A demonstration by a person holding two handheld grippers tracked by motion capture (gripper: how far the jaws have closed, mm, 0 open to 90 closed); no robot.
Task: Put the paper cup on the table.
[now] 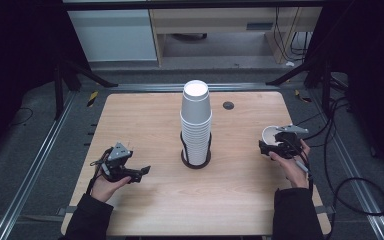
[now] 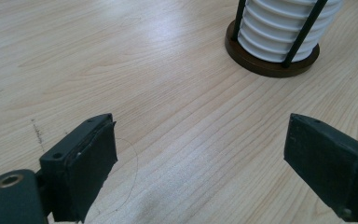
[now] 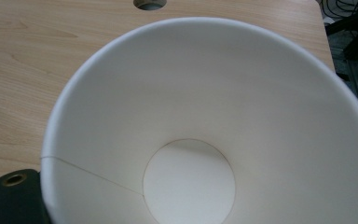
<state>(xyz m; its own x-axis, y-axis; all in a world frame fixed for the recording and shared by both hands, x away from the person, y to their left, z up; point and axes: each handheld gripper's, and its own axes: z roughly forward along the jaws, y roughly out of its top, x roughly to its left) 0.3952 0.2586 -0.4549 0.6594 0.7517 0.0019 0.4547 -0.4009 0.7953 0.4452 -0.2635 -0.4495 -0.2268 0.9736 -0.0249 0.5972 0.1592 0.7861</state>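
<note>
Risk of crushing or dropping the cup (image 3: 205,126) clamped in right gripper (image 1: 279,142); left gripper (image 1: 139,172) agape, stack (image 1: 196,125) beyond its fingers (image 2: 81,163)

One cup stack (image 1: 196,125), one loose cup (image 1: 271,135), two tongs.
</note>
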